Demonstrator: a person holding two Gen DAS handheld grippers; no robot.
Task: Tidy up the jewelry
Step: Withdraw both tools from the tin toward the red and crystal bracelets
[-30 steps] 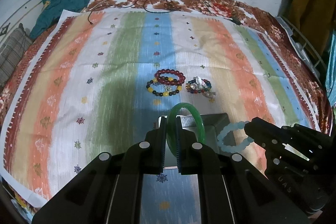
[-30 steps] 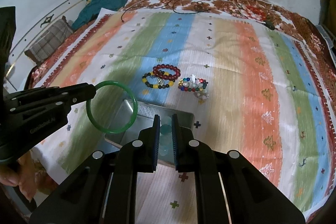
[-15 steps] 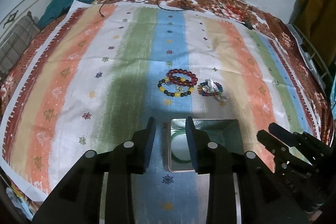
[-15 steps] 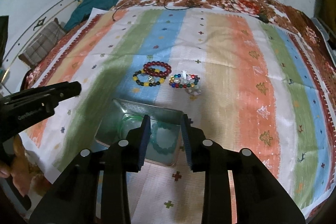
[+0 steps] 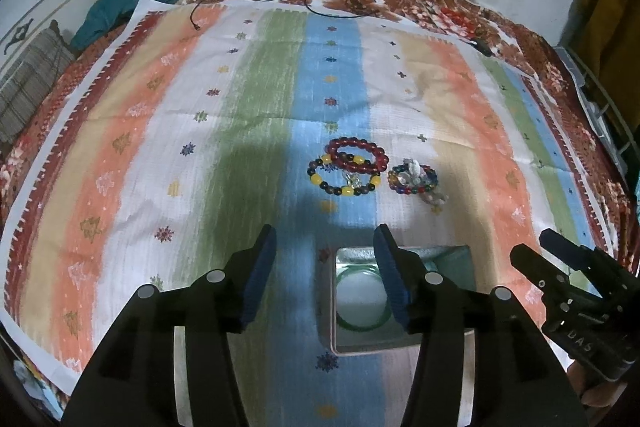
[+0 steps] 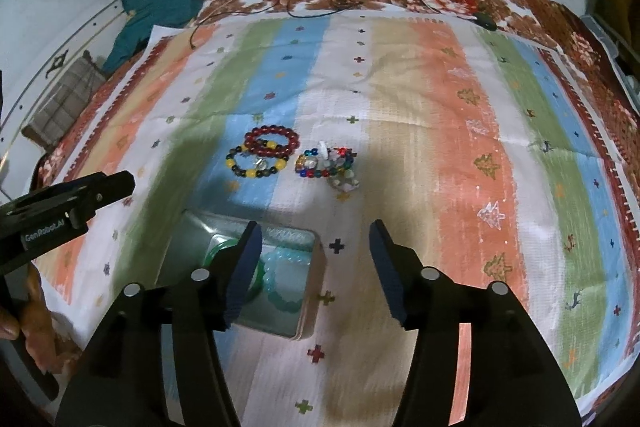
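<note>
1. The left tool point(image 5: 326, 251) is opening, nothing between its jaws; it hangs over the striped cloth point(image 5: 256, 115) on the bed.
2. The right tool point(image 6: 316, 247) is opening too, with nothing in its grip.
3. A tin point(image 6: 310, 311) sits on the cloth at about 6 o'clock in the left view, just beside the left tool's right finger.
4. Inside the tin lie a green bangle point(image 5: 362, 325) and a pale blue bead bracelet point(image 6: 286, 301), side by side.
5. Three beaded bracelets lie on the cloth at 12 o'clock from the tin: a red one point(image 5: 358, 155) overlapping a dark-and-yellow one point(image 5: 344, 179), and a multicoloured one point(image 5: 412, 179) just beside them at 3 o'clock.
</note>
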